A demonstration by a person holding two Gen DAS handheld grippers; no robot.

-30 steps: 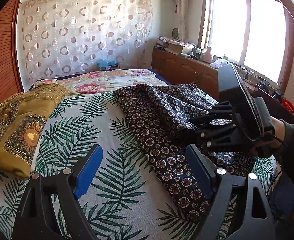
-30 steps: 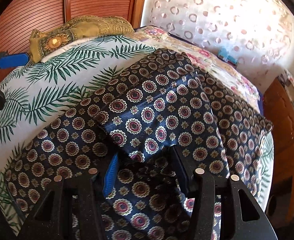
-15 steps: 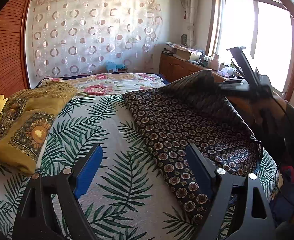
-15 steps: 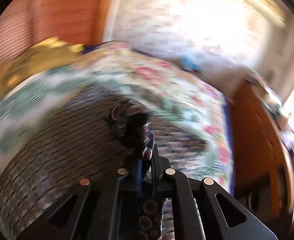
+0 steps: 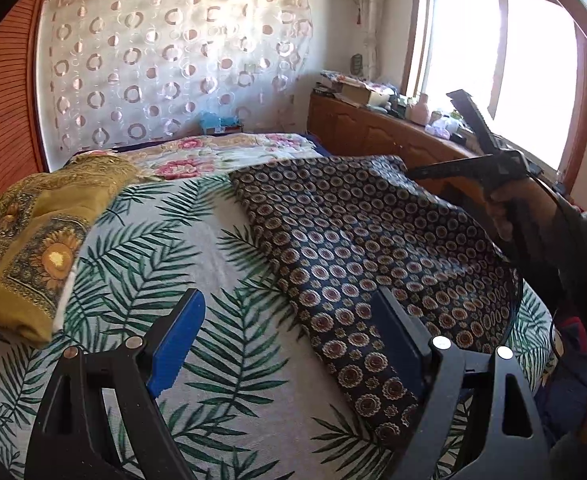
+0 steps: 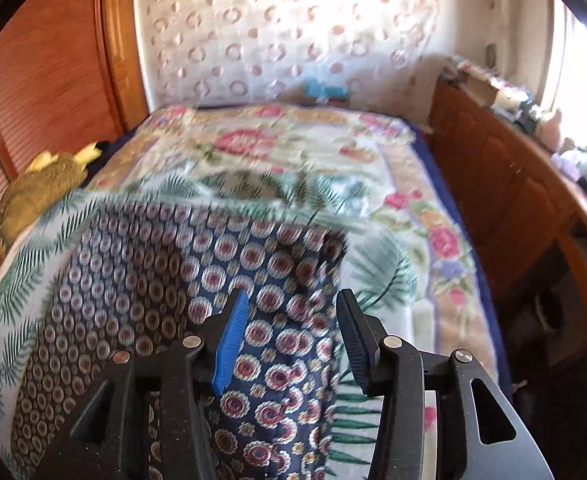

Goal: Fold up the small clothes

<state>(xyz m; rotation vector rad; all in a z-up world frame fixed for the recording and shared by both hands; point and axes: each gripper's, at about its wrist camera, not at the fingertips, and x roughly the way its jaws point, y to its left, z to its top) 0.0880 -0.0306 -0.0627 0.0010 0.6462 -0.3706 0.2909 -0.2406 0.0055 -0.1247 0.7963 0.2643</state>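
A dark navy cloth with round medallion print (image 5: pixel 373 248) lies spread on the right half of the bed; it also shows in the right wrist view (image 6: pixel 197 280). My left gripper (image 5: pixel 289 344) is open and empty, hovering above the bed by the cloth's near left edge. My right gripper (image 6: pixel 289 340) is open, just above the cloth's far right corner, with the cloth under its jaws. In the left wrist view the right gripper (image 5: pixel 413 172) is seen from the side at that corner.
A folded mustard-yellow garment (image 5: pixel 33 240) lies at the bed's left edge. The bed has a palm-leaf sheet (image 5: pixel 165 256) and a floral blanket (image 5: pixel 221 152) behind. A wooden cabinet (image 5: pixel 373 132) with clutter runs along the right under the window.
My right gripper lifted the cloth's folded corner, carried it back to the far right and opened, so the cloth now lies unfolded and flat. My left gripper stayed open and almost still.
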